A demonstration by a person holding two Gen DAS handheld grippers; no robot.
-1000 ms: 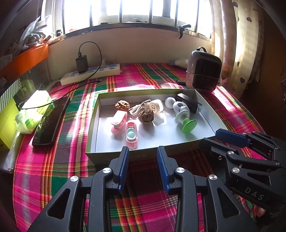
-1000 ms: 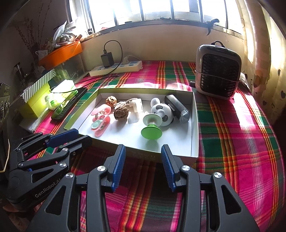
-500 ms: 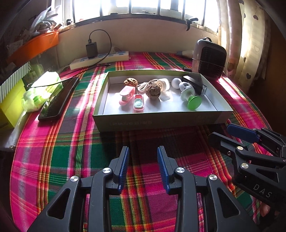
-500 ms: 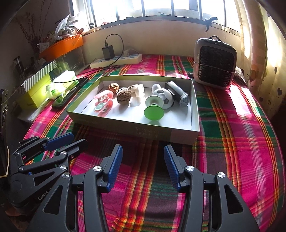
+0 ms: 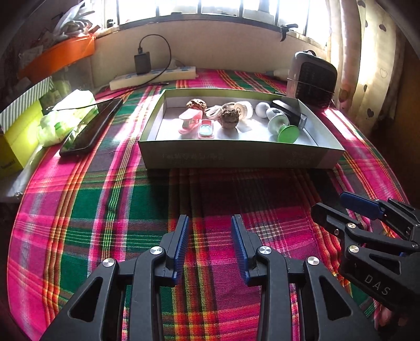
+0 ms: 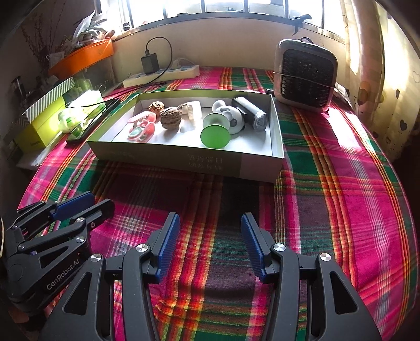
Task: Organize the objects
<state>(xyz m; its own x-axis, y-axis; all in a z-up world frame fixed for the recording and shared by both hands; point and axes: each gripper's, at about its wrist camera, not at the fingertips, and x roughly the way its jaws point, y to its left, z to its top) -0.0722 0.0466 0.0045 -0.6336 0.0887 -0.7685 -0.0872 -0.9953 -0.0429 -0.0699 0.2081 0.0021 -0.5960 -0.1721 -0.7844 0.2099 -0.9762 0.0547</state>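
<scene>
Fingers (image 5: 181,244) apart before shallow, crowded box (image 5: 236,156)

You face a barred window (image 5: 223,10) pouring bright daylight over a cream sill wall (image 5: 223,44). A heart-print curtain (image 5: 367,65) hangs at your right. A pink, green and red plaid cloth (image 5: 105,209) covers the worktop, striped with sun and shadow.
</scene>
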